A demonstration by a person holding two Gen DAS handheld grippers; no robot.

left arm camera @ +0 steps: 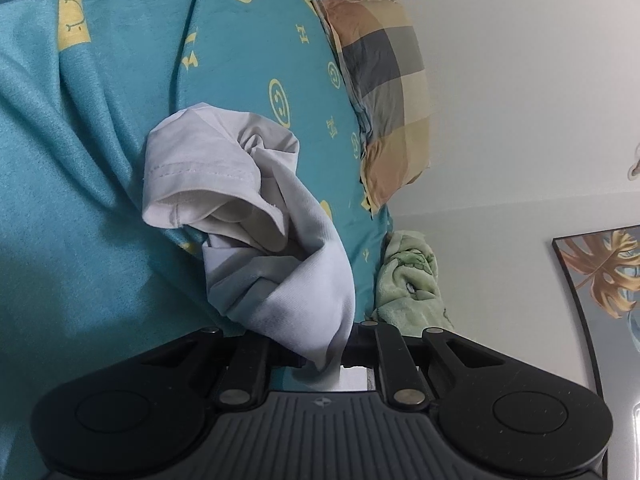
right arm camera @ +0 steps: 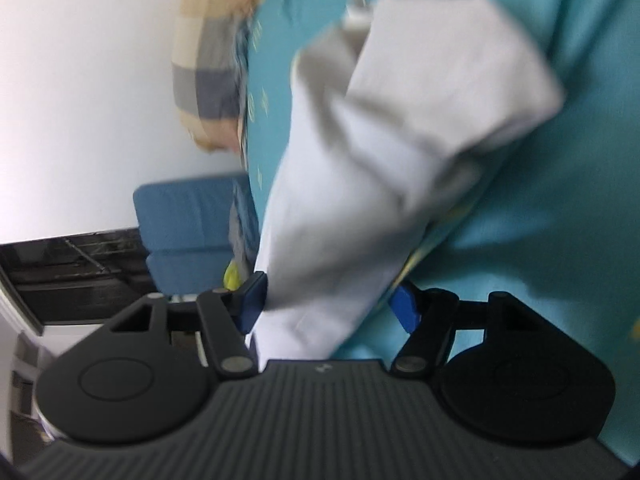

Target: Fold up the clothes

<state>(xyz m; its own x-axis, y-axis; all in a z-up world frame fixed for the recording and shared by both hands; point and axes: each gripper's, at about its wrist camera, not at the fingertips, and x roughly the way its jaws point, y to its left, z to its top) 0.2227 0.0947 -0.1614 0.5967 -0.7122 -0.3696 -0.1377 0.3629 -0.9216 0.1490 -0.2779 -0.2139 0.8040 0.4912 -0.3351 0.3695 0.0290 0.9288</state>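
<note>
A: Left wrist view. Left gripper [left arm camera: 320, 354] at 6 o'clock, black jaws drawn nearly together, pinching a bunched fold of the pale grey-white cotton garment [left arm camera: 256, 216]. Cloth rising from the jaws toward 11 o'clock, ending in a hemmed sleeve opening with a stitched edge, mouth facing 5 o'clock.

B: Backdrop in that view?

A: Teal bed sheet printed with yellow smiley faces and letters [left arm camera: 100, 160] behind the garment, filling 9 to 12 o'clock. Checked pillow in grey, cream and peach squares [left arm camera: 384, 92] at 1 o'clock, touching the sheet's edge. Crumpled light-green fleece cloth [left arm camera: 412, 280] at 4 o'clock, just beside the garment's lower fold. Framed picture of golden leaves [left arm camera: 600, 272] at 3 o'clock on the white wall.

B: Right wrist view?

A: Blurred throughout. Right gripper [right arm camera: 328, 304] at 6 o'clock, blue pads standing apart, the same garment [right arm camera: 400, 140] running between them. Left-hand pad [right arm camera: 252, 300] against the cloth's edge; right-hand pad [right arm camera: 406, 308] beside the cloth, contact not readable through the blur. Firm press on the cloth not evident. Garment stretching from the jaws up toward 1 o'clock, a folded mass at the top.

B: Surroundings there?

A: Same teal sheet [right arm camera: 560, 220] from 12 to 4 o'clock; checked pillow [right arm camera: 208, 60] at 10 o'clock; blue upholstered cushion [right arm camera: 188, 220] at 9 o'clock, below the white wall.
</note>
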